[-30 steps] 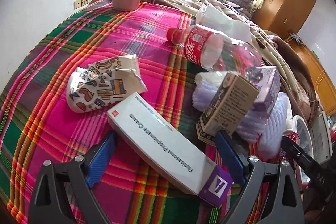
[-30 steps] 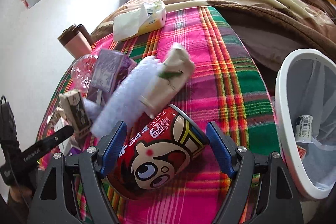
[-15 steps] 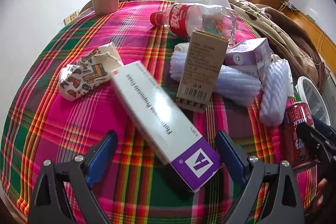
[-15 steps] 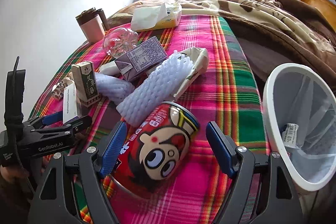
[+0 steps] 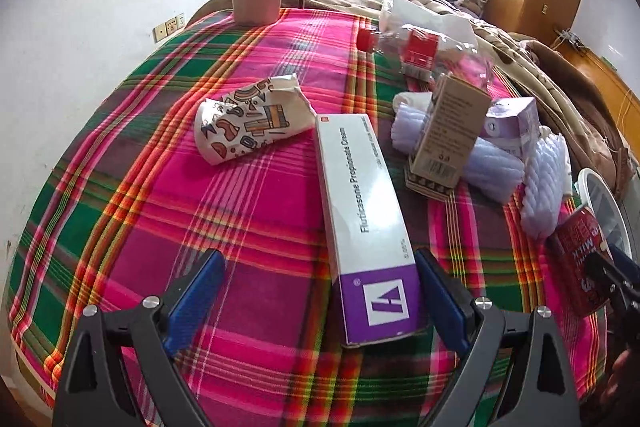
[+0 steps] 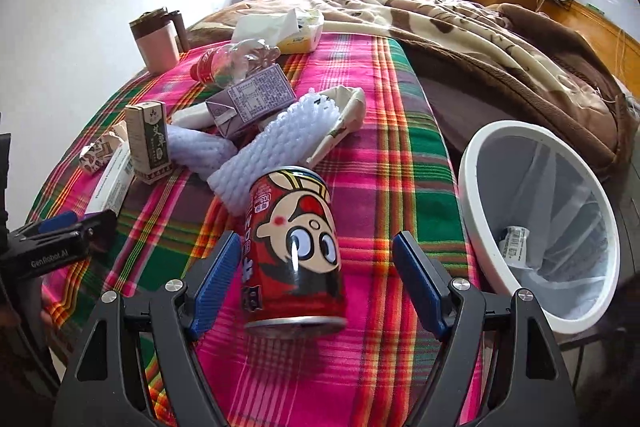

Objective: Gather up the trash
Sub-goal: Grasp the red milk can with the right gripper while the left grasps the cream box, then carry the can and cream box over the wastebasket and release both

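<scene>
A bedroom, with a bright pink and green plaid cloth (image 5: 248, 211) covering the worktop beside a bed (image 6: 460, 27). Litter lies scattered on it. The left gripper (image 5: 320, 301) stands wide open around the near end of a long white and purple cream box (image 5: 362, 211), its right pad just beside the box, gripping nothing. The right gripper (image 6: 316, 277) stands wide open around a red cartoon can (image 6: 294, 247) lying on its side, gaps on both sides. A white trash bin (image 6: 476, 163) sits just right of the cloth's edge.
</scene>
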The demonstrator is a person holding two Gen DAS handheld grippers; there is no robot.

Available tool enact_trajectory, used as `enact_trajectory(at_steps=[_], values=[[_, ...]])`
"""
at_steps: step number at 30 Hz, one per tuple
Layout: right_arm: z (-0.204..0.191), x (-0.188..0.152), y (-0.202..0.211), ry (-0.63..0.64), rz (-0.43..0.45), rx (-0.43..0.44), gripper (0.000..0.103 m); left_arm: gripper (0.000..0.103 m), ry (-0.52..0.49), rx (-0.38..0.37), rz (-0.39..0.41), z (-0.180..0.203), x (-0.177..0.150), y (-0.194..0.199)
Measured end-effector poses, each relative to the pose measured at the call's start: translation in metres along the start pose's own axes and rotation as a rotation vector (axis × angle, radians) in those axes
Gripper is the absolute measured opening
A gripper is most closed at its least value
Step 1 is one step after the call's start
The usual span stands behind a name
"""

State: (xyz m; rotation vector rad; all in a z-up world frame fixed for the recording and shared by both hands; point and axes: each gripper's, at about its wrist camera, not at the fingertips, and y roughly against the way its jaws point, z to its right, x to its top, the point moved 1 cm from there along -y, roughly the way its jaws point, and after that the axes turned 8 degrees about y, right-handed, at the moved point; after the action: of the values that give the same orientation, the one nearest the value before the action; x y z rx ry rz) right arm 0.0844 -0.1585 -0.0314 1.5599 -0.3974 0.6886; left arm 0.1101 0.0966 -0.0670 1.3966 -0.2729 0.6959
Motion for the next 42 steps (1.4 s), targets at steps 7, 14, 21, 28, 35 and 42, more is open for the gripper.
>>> enact_trajectory(at_steps=[7,14,21,28,35,42], values=[[0.005,-0.005,-0.009,-0.028,-0.005,-0.010,0.079,0.091,-0.006,-0.018,-0.002,0.011,0.014,-0.015],[0.005,-0.005,-0.008,-0.016,0.025,0.002,0.076,0.064,-0.010,-0.023,0.005,0.013,0.018,-0.016],[0.004,-0.005,-0.007,-0.011,0.036,0.014,0.057,0.038,-0.024,-0.039,0.015,0.015,0.013,-0.012],[0.008,-0.008,-0.005,-0.038,0.054,0.036,0.056,0.037,-0.019,-0.062,0.041,0.013,0.008,0.000],[0.013,-0.008,0.004,-0.062,0.086,0.066,0.056,0.037,-0.025,-0.083,0.093,0.016,0.007,0.024],[0.017,-0.005,0.019,-0.071,0.132,0.075,0.056,0.037,-0.062,-0.132,0.158,0.036,0.010,0.055]])
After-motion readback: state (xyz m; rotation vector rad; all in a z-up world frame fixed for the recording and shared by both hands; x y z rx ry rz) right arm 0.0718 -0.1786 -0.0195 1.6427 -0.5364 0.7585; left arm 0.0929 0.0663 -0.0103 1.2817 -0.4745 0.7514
